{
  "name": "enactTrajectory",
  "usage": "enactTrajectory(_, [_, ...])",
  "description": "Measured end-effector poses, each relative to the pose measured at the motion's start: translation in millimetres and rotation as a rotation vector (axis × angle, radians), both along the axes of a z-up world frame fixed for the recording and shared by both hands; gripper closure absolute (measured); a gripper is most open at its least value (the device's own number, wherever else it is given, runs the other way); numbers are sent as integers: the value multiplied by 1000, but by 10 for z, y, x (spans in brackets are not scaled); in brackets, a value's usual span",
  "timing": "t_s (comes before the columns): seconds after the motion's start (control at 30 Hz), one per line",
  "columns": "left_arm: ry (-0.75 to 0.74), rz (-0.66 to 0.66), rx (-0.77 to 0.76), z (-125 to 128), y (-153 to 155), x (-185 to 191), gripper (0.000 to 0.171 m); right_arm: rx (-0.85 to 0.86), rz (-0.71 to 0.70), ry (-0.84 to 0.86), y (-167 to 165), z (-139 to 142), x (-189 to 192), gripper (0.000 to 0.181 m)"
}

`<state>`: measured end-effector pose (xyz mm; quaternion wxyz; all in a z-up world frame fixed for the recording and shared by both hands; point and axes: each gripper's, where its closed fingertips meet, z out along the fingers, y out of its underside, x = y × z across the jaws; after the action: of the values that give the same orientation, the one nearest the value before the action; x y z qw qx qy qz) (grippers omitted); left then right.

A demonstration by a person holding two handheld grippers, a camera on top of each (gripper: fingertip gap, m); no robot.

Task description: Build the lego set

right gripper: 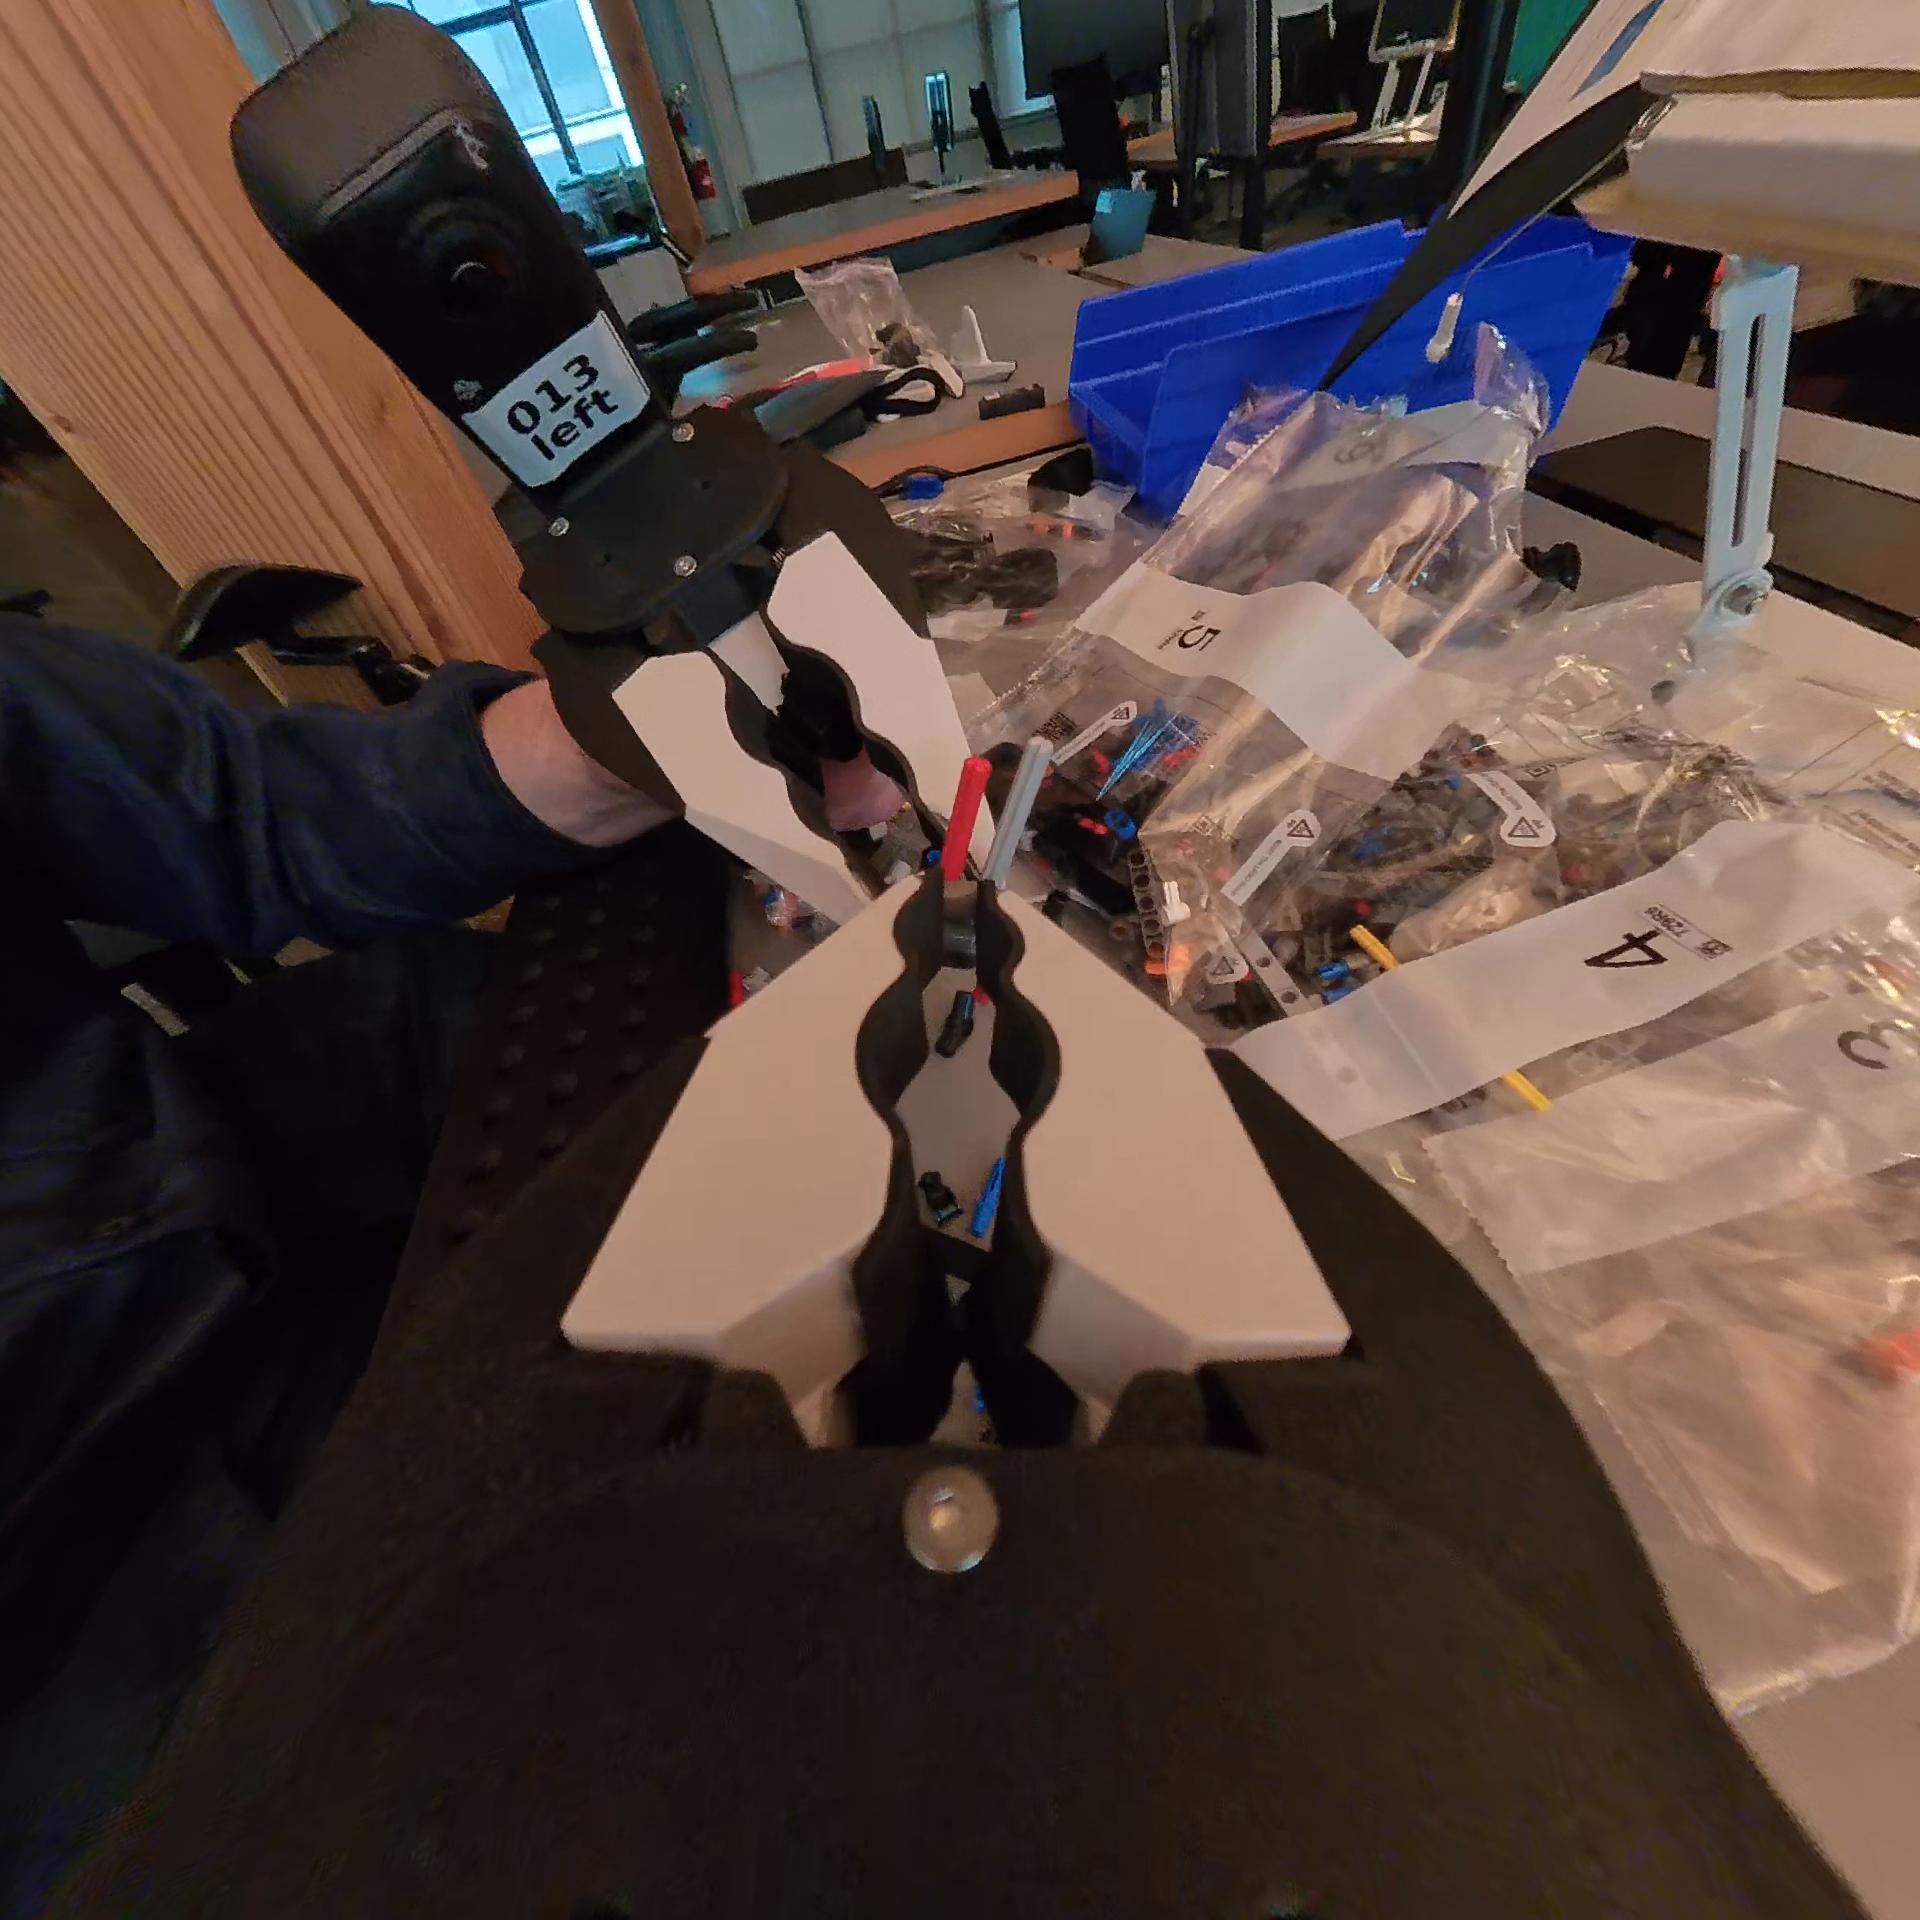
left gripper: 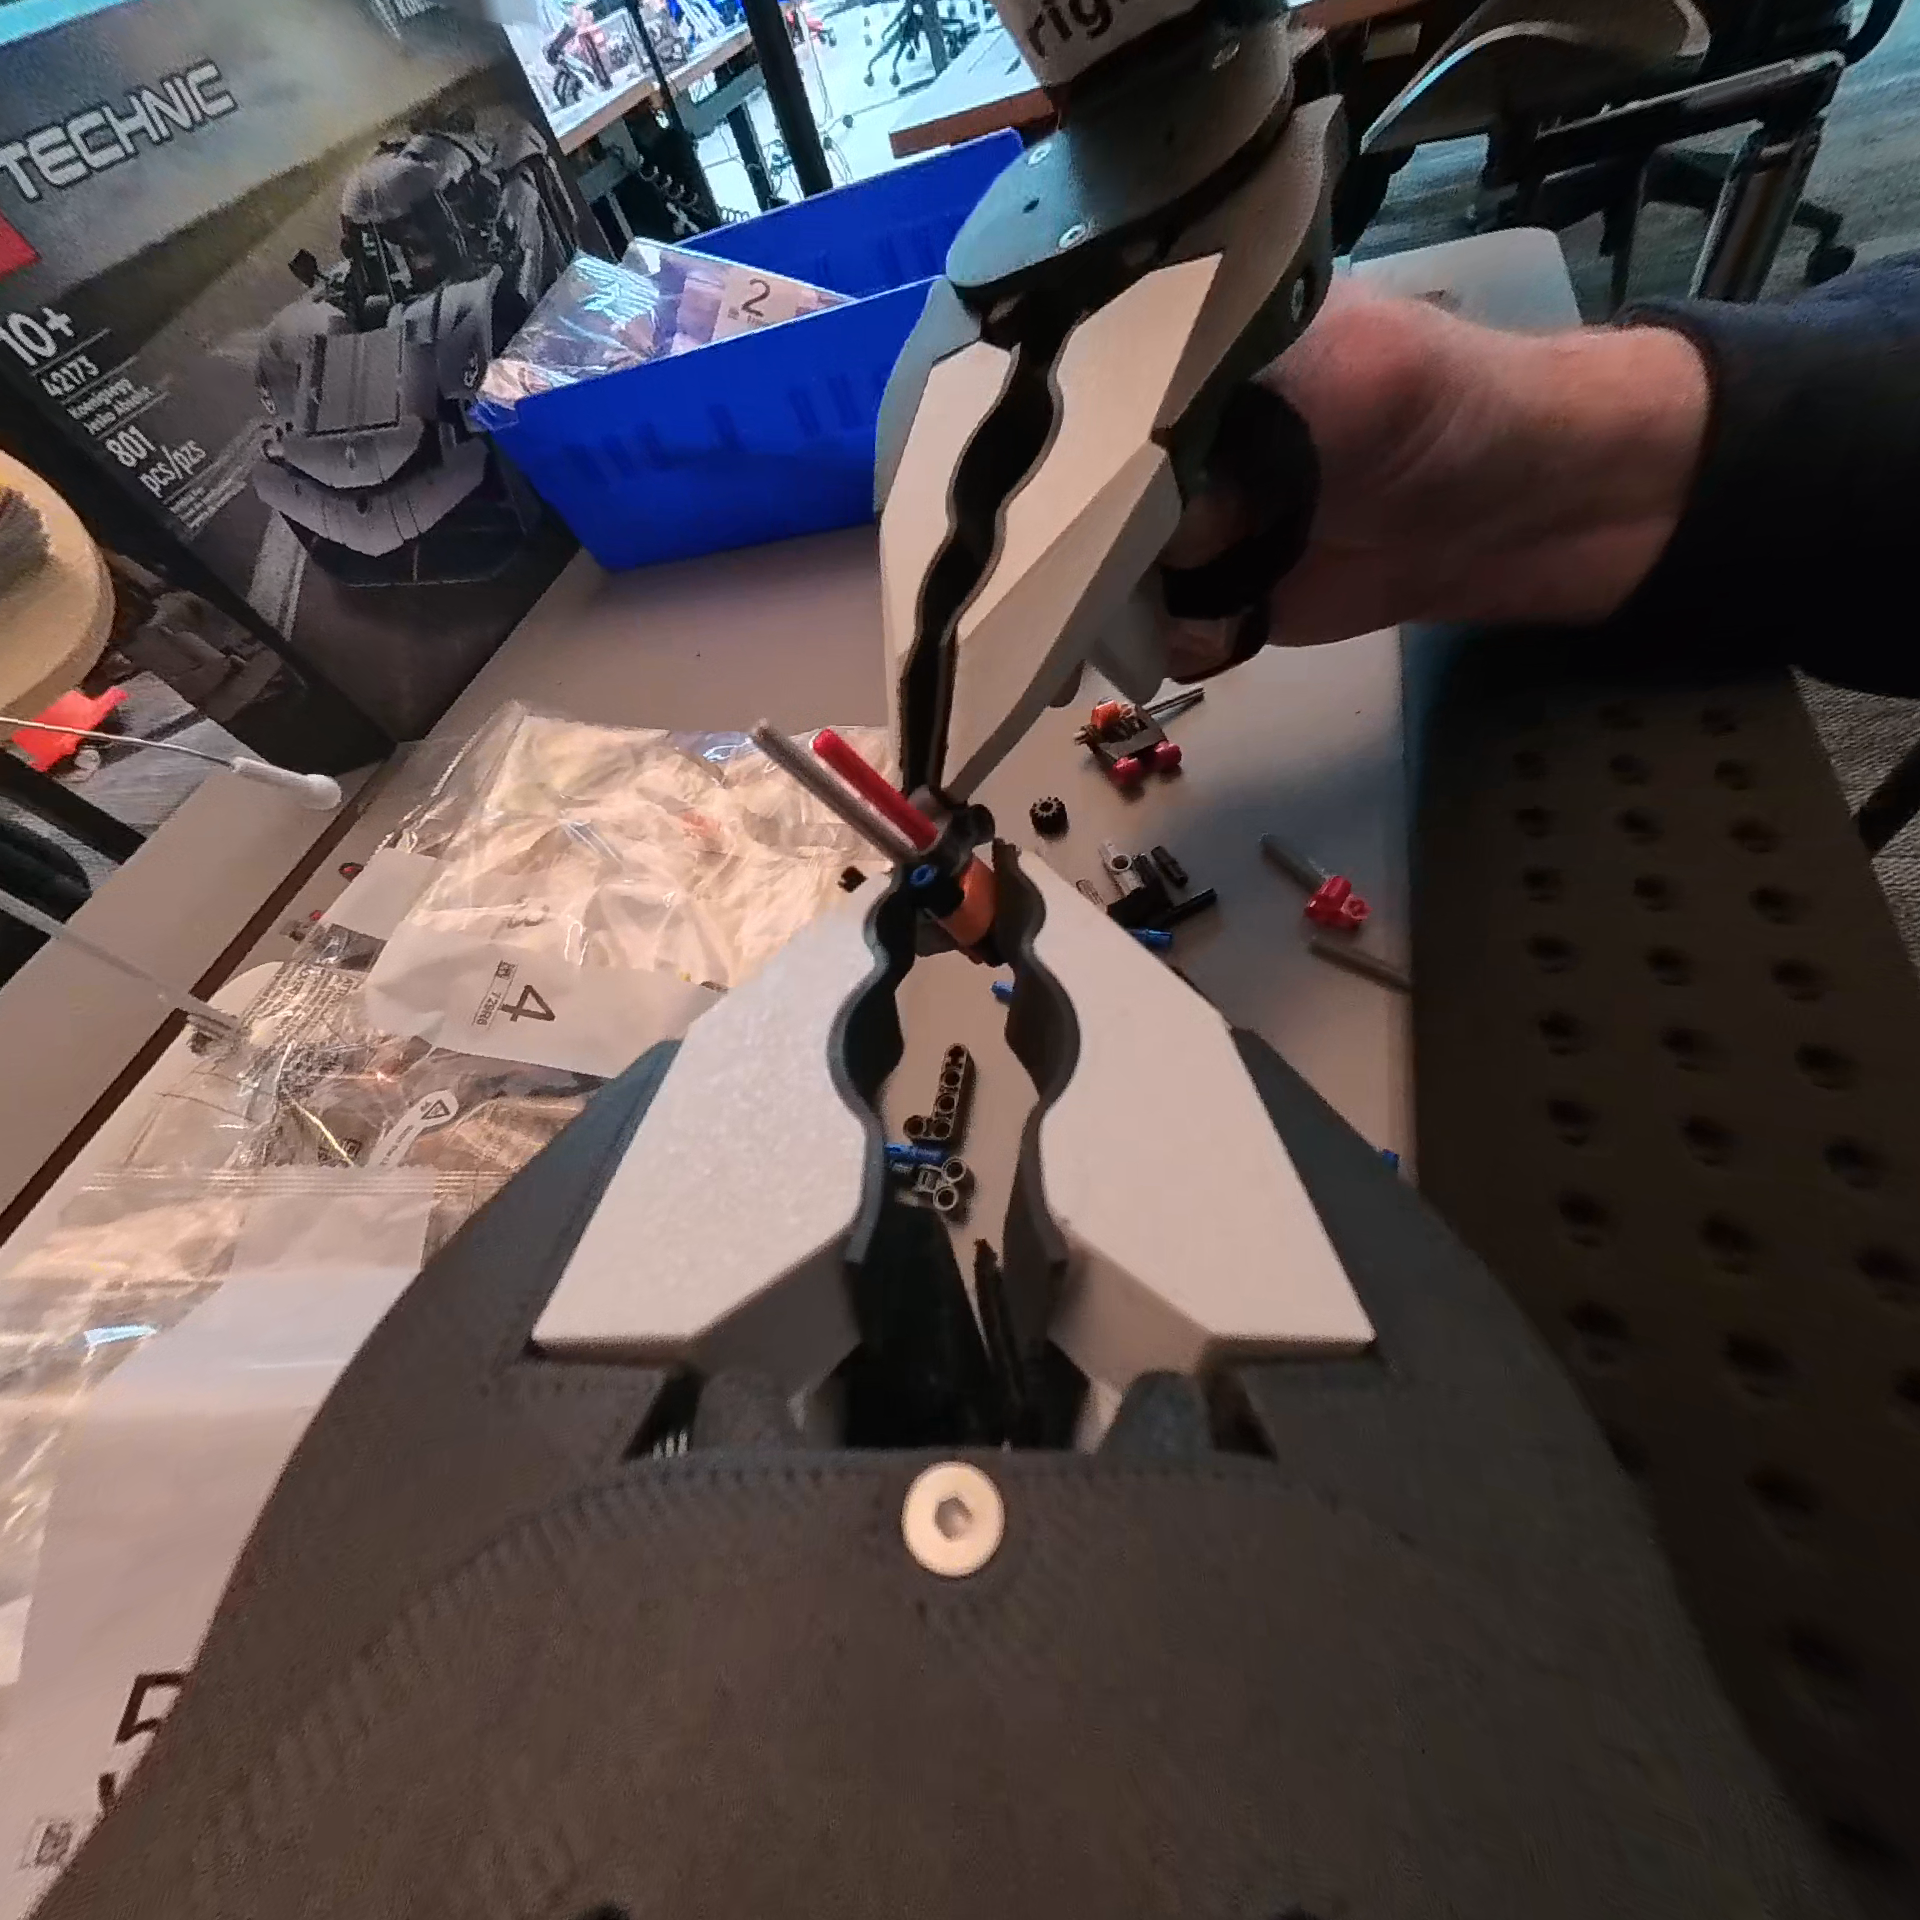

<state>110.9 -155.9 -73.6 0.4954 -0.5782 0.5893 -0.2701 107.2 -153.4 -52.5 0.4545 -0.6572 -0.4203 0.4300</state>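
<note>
Lego sub-assembly (left gripper: 951, 873), a small black-and-orange cluster with a red axle (left gripper: 873, 784) and a grey axle (left gripper: 821, 795) sticking out side by side, is held in the air above the grey table (left gripper: 644, 634), pinched between the 2 grippers. The left gripper (left gripper: 951, 894) is clamped on its orange-and-black end, jaws nearly together. The right gripper (left gripper: 940, 800) comes down from above and meets the same piece at its tip; in the right wrist view its jaws are closed on the dark end of the piece (right gripper: 961, 930), with the 2 axles rising just beyond the tips. A hand (left gripper: 1455, 468) grips the right tool's handle.

On the table below lie loose parts: a black beam with holes (left gripper: 945, 1091), a small black gear (left gripper: 1049, 812), a red-wheeled sub-build (left gripper: 1127, 740) and a red connector on a grey axle (left gripper: 1320, 888). Clear numbered parts bags (left gripper: 499, 935) cover the table's left side. Behind them stand a blue bin (left gripper: 727, 436) holding another bag, and the set's box (left gripper: 260, 312).
</note>
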Motion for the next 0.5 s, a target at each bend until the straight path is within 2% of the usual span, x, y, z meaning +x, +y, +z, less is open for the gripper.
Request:
enactTrajectory(0.4, [16,5,26,4,2,-3,157,-61,-12,80,32,79,33,179])
enactTrajectory(0.43, [112,-42,26,-170,-73,12,164,-51,-14,160,40,211,58,181])
enactTrajectory(0.47, [234,-80,50,-459,-170,61,164,-56,-27,273,84,400,172,181])
enactTrajectory(0.5, [316,-126,70,-644,-304,123,164,-42,-77,322,160,491,311,181])
